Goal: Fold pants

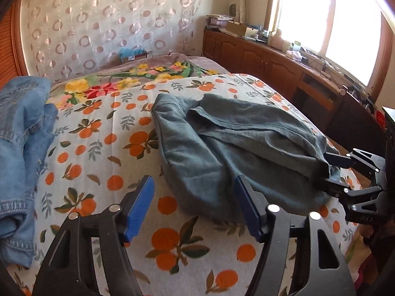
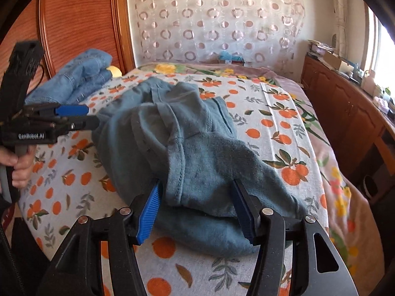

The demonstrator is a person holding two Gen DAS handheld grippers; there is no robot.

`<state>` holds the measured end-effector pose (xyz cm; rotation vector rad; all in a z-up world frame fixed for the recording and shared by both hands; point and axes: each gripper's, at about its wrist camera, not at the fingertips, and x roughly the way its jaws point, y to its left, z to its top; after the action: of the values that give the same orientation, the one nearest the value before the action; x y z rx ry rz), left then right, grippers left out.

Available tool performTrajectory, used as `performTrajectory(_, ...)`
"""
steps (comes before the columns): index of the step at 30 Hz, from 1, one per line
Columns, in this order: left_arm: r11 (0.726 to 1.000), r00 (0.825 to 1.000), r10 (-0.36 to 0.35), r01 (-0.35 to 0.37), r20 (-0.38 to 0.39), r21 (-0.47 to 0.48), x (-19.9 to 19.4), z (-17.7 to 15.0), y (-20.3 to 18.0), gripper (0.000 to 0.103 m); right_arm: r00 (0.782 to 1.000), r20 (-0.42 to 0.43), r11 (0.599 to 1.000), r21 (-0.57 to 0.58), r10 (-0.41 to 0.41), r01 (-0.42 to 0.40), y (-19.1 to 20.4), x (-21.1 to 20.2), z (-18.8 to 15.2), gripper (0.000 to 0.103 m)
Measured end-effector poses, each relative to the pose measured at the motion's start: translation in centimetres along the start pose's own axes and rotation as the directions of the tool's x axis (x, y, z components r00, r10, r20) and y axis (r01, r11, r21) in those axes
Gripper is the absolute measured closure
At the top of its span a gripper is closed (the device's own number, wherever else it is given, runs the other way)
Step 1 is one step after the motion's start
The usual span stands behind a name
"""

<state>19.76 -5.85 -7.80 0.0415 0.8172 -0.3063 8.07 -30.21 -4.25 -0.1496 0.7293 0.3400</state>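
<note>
Teal-grey fleece pants (image 1: 234, 143) lie in a loosely folded heap on the orange-print bedsheet (image 1: 103, 153). My left gripper (image 1: 193, 204) hovers open at the heap's near left edge; its right finger is close to the cloth and only sheet shows between the pads. It appears from the side in the right wrist view, left gripper (image 2: 92, 117), beside the pants (image 2: 187, 143). My right gripper (image 2: 197, 209) stands open astride the heap's near end, with cloth between the pads but not pinched. The left wrist view shows that right gripper (image 1: 335, 172) at the heap's right end.
A pile of blue denim jeans (image 1: 22, 135) (image 2: 81, 74) sits at the bed's left side. A wooden cabinet (image 1: 271, 61) (image 2: 345, 113) with clutter runs along the right under the window. A hand (image 2: 19, 170) holds the left gripper's handle.
</note>
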Motion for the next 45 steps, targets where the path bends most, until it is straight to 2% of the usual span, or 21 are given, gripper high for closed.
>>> performTrajectory(1,1.000,1.000,0.000,0.000,-0.009,-0.001,0.4,0.2,0.0,0.042,1.000,-0.003,1.000,-0.003,-0.003,0.003,-0.2,0.0,0.1,0.044)
performTrajectory(5,0.998,0.998,-0.031,0.029,-0.046,-0.048,1.6,0.2,0.7,0.066,1.000,-0.010,1.000,0.004,0.005,-0.005,-1.3,0.4,0.3,0.047)
performTrajectory(7,0.997,0.997,-0.062,0.059,-0.045,-0.056,1.4,0.0,0.7,0.076,1.000,-0.016,1.000,0.011,0.011,-0.011,-1.7,0.3,0.4,0.083)
performTrajectory(9,0.997,0.997,-0.065,0.063,-0.036,-0.036,0.7,-0.3,0.3,0.092,1.000,0.003,0.999,0.021,0.030,-0.030,-1.6,-0.3,0.4,0.092)
performTrajectory(12,0.996,0.996,-0.084,0.084,0.003,-0.020,-1.7,-0.5,-0.1,0.098,0.997,0.049,0.998,0.022,0.051,-0.053,-1.3,-2.0,1.0,0.094)
performTrajectory(18,0.994,0.988,-0.107,0.107,0.113,0.011,-8.5,-0.1,-0.1,0.099,0.980,0.180,0.997,-0.021,0.081,-0.079,-0.2,-7.9,2.0,0.094)
performTrajectory(24,0.993,0.966,-0.110,0.098,0.233,0.061,-16.6,0.8,-0.4,0.099,0.946,0.290,0.990,-0.061,0.143,-0.131,0.1,-14.0,3.1,0.094)
performTrajectory(26,0.994,0.961,-0.102,0.086,0.257,0.073,-18.0,1.2,-0.3,0.099,0.941,0.305,0.989,-0.060,0.147,-0.135,-0.2,-14.8,3.3,0.094)
performTrajectory(29,0.996,0.967,-0.073,0.058,0.244,0.070,-17.1,1.7,0.6,0.099,0.947,0.293,0.991,-0.040,0.135,-0.129,-0.8,-13.5,3.6,0.094)
performTrajectory(33,0.998,0.986,-0.043,0.037,0.160,0.042,-12.8,1.3,1.5,0.098,0.976,0.204,0.997,0.023,0.070,-0.076,-1.5,-8.0,3.8,0.094)
performTrajectory(35,0.999,0.995,-0.034,0.032,0.099,0.020,-10.3,0.5,2.1,0.096,0.992,0.124,0.998,0.061,0.010,-0.018,-2.0,-5.2,3.3,0.085)
performTrajectory(37,1.000,0.998,-0.030,0.030,0.056,-0.003,-8.6,-0.6,2.6,0.092,0.995,0.093,0.997,0.073,-0.019,0.013,-2.0,-3.8,2.3,0.081)
performTrajectory(38,1.000,0.998,-0.028,0.028,0.049,-0.009,-8.3,-1.0,2.8,0.087,0.996,0.090,0.997,0.075,-0.025,0.018,-1.9,-3.6,1.8,0.080)
performTrajectory(40,0.999,0.999,-0.028,0.030,0.046,-0.024,-8.2,-1.8,3.2,0.079,0.995,0.094,0.997,0.075,-0.019,0.012,-1.4,-3.5,0.8,0.070)
performTrajectory(43,0.998,0.998,-0.029,0.033,0.062,-0.051,-8.9,-2.7,3.9,0.063,0.995,0.099,0.998,0.060,0.011,-0.017,-0.3,-3.5,0.4,0.063)
performTrajectory(44,0.998,0.997,-0.027,0.031,0.067,-0.060,-9.3,-3.0,3.9,0.053,0.995,0.102,0.998,0.049,0.024,-0.029,0.1,-3.5,0.4,0.062)
performTrajectory(45,0.997,0.997,-0.024,0.029,0.077,-0.073,-9.6,-3.6,4.3,0.052,0.994,0.101,0.998,0.035,0.041,-0.045,0.6,-3.4,0.6,0.061)
